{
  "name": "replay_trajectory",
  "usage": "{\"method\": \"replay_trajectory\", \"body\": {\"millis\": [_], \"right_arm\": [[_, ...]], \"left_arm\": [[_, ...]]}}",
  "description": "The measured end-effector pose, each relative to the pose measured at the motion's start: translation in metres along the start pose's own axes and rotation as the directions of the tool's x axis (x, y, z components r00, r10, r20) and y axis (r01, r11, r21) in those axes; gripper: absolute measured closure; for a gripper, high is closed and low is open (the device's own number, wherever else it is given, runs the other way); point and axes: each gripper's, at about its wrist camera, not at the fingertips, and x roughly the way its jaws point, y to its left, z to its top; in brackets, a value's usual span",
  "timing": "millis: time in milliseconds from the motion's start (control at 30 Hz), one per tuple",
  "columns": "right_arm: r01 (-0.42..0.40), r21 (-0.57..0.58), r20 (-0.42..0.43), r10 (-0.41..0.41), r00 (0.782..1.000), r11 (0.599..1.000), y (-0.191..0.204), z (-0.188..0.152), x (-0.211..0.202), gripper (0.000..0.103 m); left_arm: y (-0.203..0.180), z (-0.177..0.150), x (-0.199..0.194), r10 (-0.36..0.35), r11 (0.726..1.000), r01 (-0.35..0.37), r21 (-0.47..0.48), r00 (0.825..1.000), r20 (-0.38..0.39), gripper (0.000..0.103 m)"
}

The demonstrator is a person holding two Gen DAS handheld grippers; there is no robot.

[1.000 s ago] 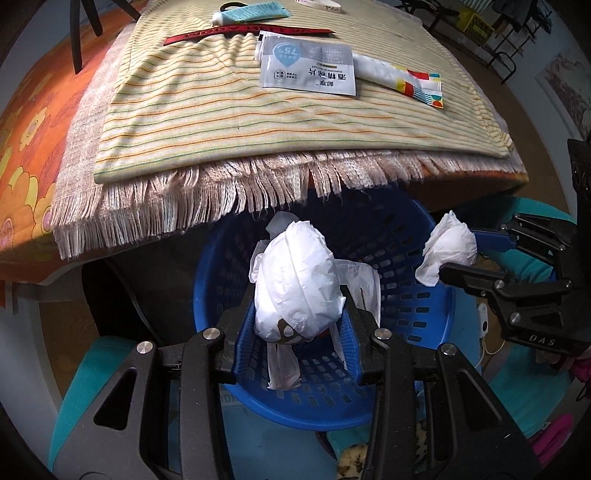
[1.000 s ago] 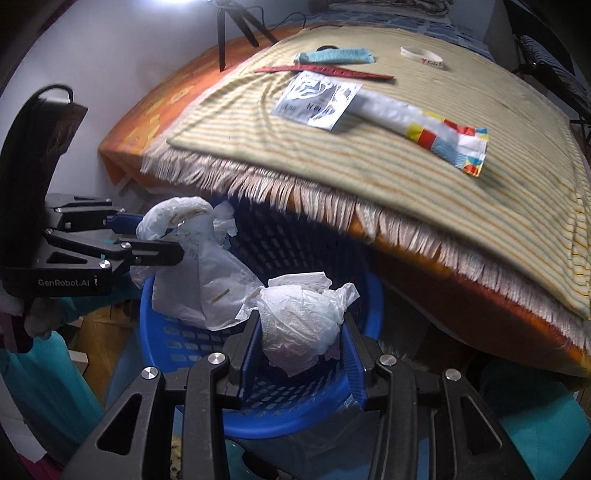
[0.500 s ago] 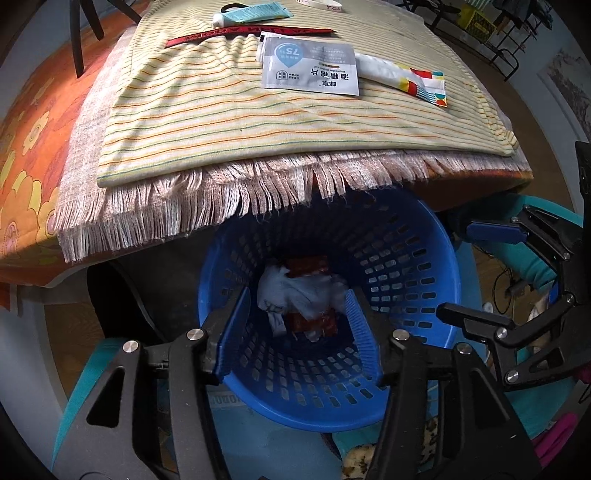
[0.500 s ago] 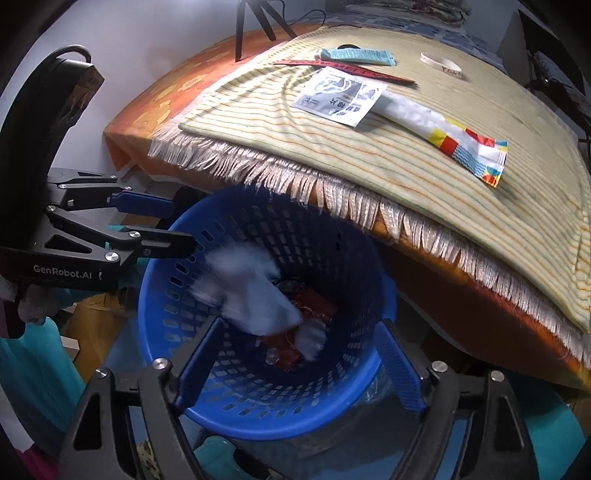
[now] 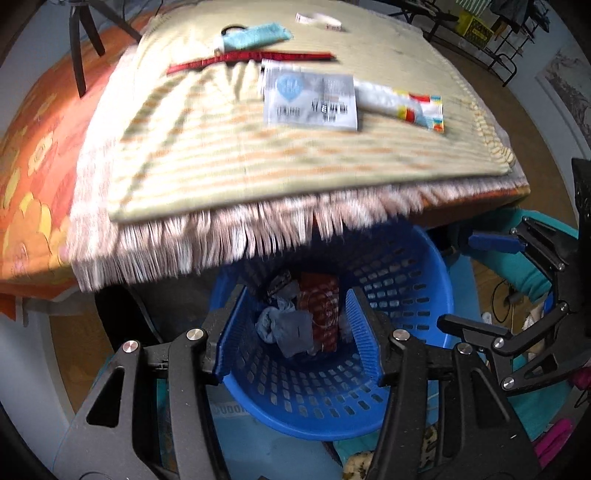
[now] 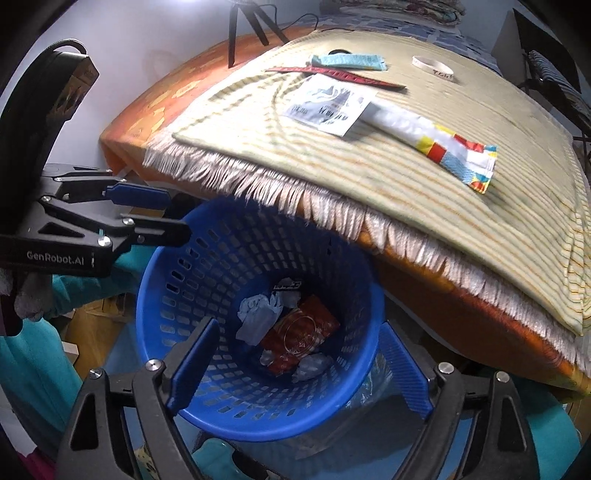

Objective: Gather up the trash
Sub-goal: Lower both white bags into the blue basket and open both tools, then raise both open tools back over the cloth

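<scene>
A blue perforated basket (image 5: 406, 402) (image 6: 173, 295) stands on the floor under the table's fringed edge. Crumpled white bags (image 5: 288, 328) (image 6: 258, 317) and a red wrapper (image 5: 321, 314) (image 6: 299, 336) lie in its bottom. My left gripper (image 5: 295, 332) is open and empty above the basket; it also shows at the left of the right wrist view (image 6: 162, 214). My right gripper (image 6: 295, 365) is open and empty over the basket; it shows at the right of the left wrist view (image 5: 476, 280). On the striped cloth lie a silver sachet (image 5: 310, 99) (image 6: 328, 107) and a white packet with coloured squares (image 5: 402, 103) (image 6: 432, 144).
Further back on the cloth (image 5: 207, 147) are a red strip (image 5: 251, 59) (image 6: 332, 75), a teal tube (image 5: 255, 35) (image 6: 347, 61) and a white band (image 5: 317, 20) (image 6: 432, 68). An orange flowered cover (image 5: 26, 147) lies under the cloth. Teal fabric (image 6: 37, 354) surrounds the basket.
Both grippers opened and let go of their crumpled white bags, which fell into the basket. Both grippers have since lifted and tilted up toward the table.
</scene>
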Motion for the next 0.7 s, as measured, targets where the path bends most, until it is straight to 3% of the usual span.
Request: {"method": "replay_trajectory", "body": {"millis": [567, 633, 700], "right_arm": [[0.069, 0.000, 0.132, -0.068, 0.989, 0.998, -0.051, 0.059, -0.045, 0.009], [0.076, 0.008, 0.152, -0.077, 0.985, 0.997, -0.059, 0.068, -0.048, 0.008], [0.076, -0.001, 0.167, -0.075, 0.983, 0.997, -0.064, 0.079, -0.049, 0.006]], "left_arm": [[0.016, 0.104, -0.032, 0.041, 0.999, -0.046, 0.025, 0.985, 0.165, 0.047], [0.019, 0.121, -0.031, 0.035, 0.999, -0.041, 0.028, 0.984, 0.176, 0.037], [0.022, 0.140, -0.028, 0.030, 0.999, -0.036, 0.029, 0.981, 0.193, 0.036]]}}
